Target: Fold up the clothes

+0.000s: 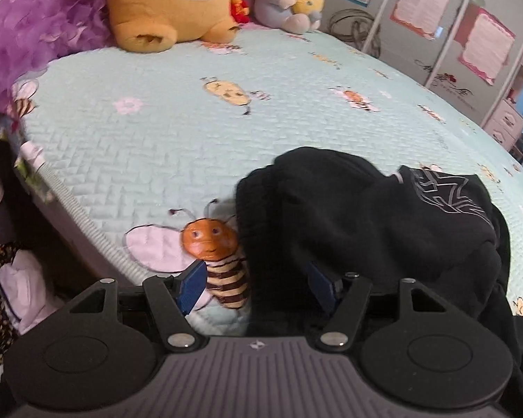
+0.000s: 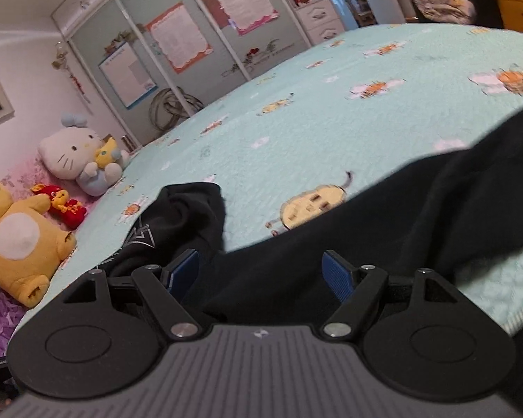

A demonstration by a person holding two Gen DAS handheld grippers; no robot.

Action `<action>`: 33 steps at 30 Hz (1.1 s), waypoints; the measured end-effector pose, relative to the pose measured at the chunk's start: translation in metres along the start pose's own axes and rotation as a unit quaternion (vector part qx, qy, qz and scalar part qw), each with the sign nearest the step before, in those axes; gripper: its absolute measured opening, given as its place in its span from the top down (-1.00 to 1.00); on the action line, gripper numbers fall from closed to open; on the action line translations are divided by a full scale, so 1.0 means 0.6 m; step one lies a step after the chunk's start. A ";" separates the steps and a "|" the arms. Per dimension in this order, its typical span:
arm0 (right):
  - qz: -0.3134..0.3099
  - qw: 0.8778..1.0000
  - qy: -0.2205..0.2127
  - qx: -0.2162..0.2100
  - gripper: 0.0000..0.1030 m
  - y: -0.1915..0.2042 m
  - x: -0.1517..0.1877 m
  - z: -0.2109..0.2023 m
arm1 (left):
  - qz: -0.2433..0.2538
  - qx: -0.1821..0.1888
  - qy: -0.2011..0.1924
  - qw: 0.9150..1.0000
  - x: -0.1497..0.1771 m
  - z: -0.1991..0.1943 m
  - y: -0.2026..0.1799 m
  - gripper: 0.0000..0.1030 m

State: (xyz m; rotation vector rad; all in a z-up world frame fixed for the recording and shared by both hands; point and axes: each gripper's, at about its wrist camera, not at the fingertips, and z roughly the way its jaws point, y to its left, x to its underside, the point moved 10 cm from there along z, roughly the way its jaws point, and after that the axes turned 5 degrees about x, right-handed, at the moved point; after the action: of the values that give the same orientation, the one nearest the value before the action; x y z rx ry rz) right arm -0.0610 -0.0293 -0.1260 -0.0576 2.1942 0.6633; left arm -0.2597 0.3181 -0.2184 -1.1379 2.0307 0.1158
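You are working over a bed [image 1: 150, 146] covered in a pale green quilt printed with bees, and it is serving as your folding surface. The black garment [image 1: 366, 223] is lying bunched at the bed's near edge, probably because you are reaching it from that side; in the right wrist view the black garment [image 2: 383, 216] is stretching in a long dark band along that near edge, so its long axis is running roughly parallel to the edge, with a printed part heaped at one end and no clear collar or hem showing. Soft toys [image 1: 164, 3] are sitting well apart at the far end of the bed. Your left hand-held gripper [image 1: 258, 287] is hanging with its jaws standing wide, one pad over the quilt and the other against the cloth's margin, pinching nothing. Your right hand-held gripper [image 2: 261, 277] is likewise gaping wide over the dark fabric, with cloth lying between the pads but not clamped.
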 end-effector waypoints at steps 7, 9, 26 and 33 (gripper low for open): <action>-0.056 0.995 0.080 -0.014 -0.52 0.083 -0.006 0.160 | 0.007 0.019 0.007 1.000 0.022 0.006 -0.034 -0.31; -0.055 0.992 0.113 -0.008 -0.52 0.108 0.005 0.227 | 0.011 0.021 0.011 1.000 0.026 0.008 -0.040 -0.31; -0.318 0.912 -0.179 0.189 0.85 0.138 -0.215 0.179 | -0.002 0.029 0.020 0.999 0.030 0.007 -0.037 -0.31; -0.349 0.879 -0.174 0.273 -0.43 -0.010 -0.251 0.078 | 0.001 0.047 0.027 0.999 0.042 0.015 -0.061 -0.31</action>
State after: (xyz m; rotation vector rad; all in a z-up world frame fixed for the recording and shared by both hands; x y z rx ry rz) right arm 0.0728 -0.0387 -0.0428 -0.3844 1.7521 -0.3367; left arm -0.2339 0.2831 -0.2314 -1.0903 2.0617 -0.0095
